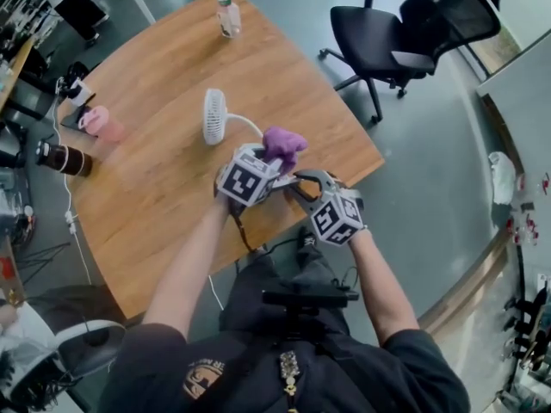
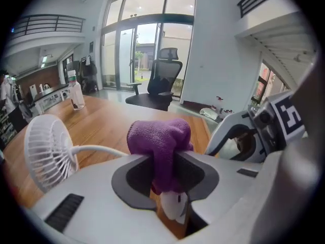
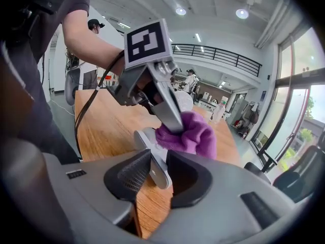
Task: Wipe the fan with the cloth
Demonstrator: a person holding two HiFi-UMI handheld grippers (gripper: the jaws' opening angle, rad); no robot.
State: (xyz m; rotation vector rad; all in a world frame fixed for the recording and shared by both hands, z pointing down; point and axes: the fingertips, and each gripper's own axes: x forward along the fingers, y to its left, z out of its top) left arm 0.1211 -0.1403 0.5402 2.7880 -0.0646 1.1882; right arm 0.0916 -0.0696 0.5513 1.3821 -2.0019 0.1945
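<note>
Purple cloth [image 2: 158,136] clamped in L gripper [image 2: 163,173]; R gripper [image 3: 158,164] seemingly pinches fan base [image 3: 160,178].

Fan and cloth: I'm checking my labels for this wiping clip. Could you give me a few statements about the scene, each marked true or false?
1. The left gripper is shut on the purple cloth. True.
2. The cloth is pressed against the fan grille. False: the cloth is apart from the grille.
3. The right gripper grips the white fan base. True.
4. The water bottle lies on its side. False: it stands upright near the wooden table's far edge.
</note>
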